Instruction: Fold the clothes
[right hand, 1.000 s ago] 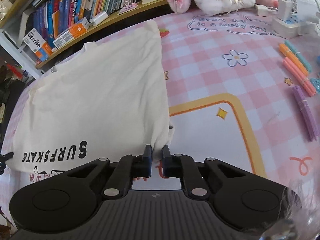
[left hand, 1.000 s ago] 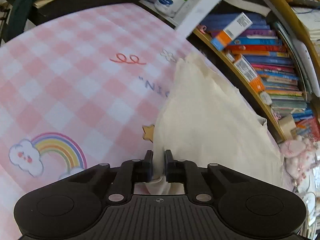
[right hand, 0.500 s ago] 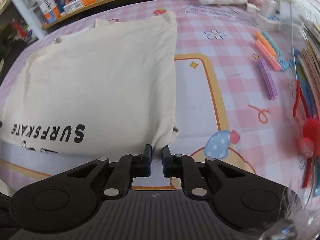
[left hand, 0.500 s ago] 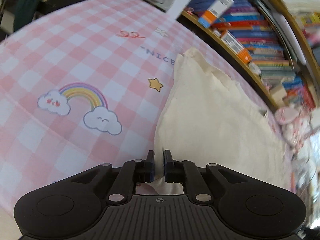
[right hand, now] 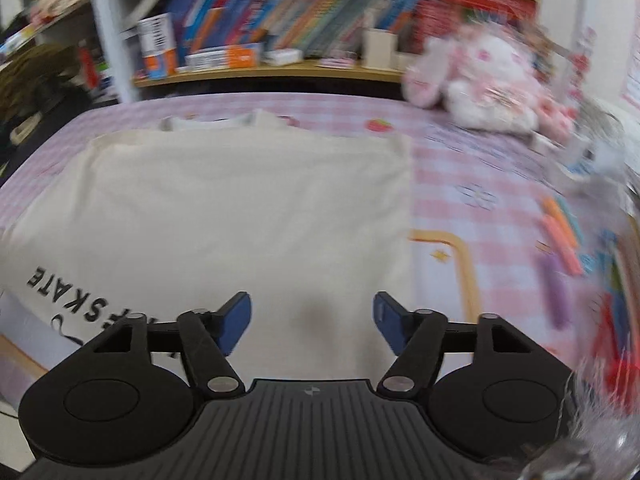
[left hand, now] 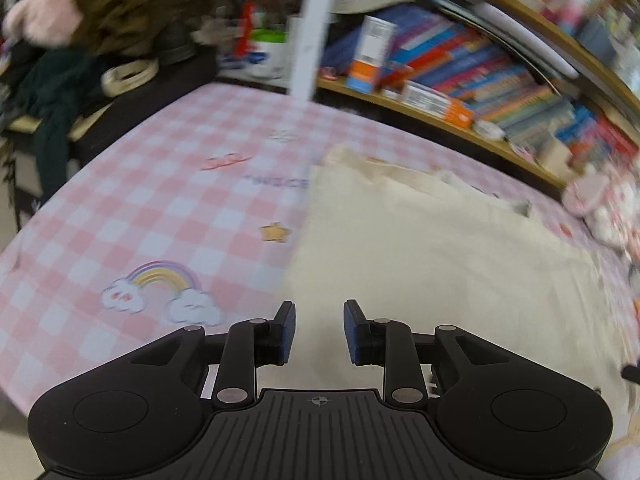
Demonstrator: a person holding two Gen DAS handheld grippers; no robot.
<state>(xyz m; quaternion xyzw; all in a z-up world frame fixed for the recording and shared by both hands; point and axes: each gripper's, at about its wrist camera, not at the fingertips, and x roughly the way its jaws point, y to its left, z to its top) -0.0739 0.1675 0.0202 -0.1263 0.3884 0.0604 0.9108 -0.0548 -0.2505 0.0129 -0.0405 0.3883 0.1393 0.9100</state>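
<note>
A cream T-shirt [right hand: 248, 216] with black "SURFSKATE" lettering lies flat on the pink checked table cover [right hand: 472, 168], folded into a rectangle. In the left wrist view the same T-shirt [left hand: 432, 264] spreads ahead and to the right. My left gripper [left hand: 319, 316] hovers over the shirt's near left edge, its jaws opening, with nothing pinched between them. My right gripper [right hand: 312, 312] hangs above the shirt's near right part, jaws opening wide, and no cloth sits between its pads.
A bookshelf [right hand: 264, 40] full of books runs along the table's far side. A pink plush toy [right hand: 480, 84] sits at the back right. Coloured pens [right hand: 560, 232] lie on the right. Dark clothes [left hand: 52, 92] pile up beyond the table's left end.
Both grippers were shut on the shirt's near corners; now both have let go and opened, the right one wider. Both have lifted and rolled, and the shirt lies flat.
</note>
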